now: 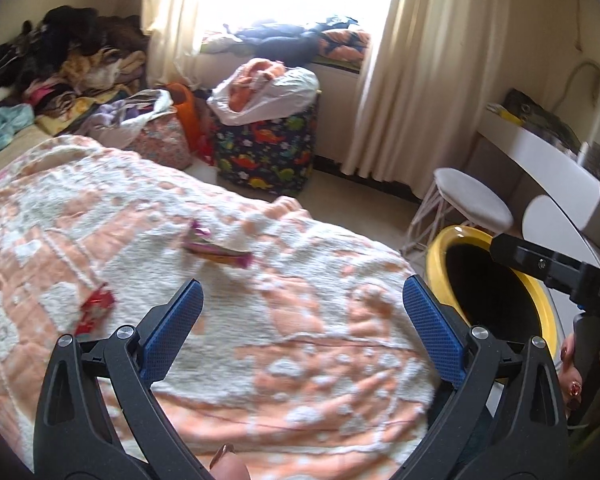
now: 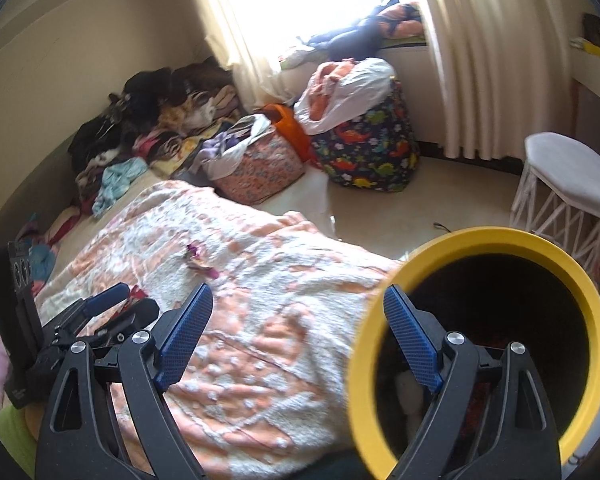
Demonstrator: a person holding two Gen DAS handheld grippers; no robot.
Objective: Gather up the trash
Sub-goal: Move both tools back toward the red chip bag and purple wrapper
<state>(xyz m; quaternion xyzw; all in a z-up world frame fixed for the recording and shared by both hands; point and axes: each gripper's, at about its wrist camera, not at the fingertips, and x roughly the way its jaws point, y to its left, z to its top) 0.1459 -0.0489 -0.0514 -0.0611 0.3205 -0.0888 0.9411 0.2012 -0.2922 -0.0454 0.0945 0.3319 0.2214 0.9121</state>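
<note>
trash: crumpled purple-pink wrapper (image 1: 216, 250) mid-bed on peach-white blanket (image 1: 300, 320), red wrapper (image 1: 96, 308) toward its left edge | bin (image 2: 576, 280): yellow-rimmed, off bed's right edge | left gripper (image 1: 302, 318) jaws apart, empty | right gripper (image 2: 298, 320) jaws apart, empty

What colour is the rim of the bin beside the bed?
Yellow: the bin's rim rings a dark inside, seen best in the right wrist view.

Motion is blurring the red wrapper (image 1: 95, 309) on the blanket (image 1: 260, 340); the yellow-rimmed bin (image 2: 480, 344) is hiding its contents in darkness.
</note>
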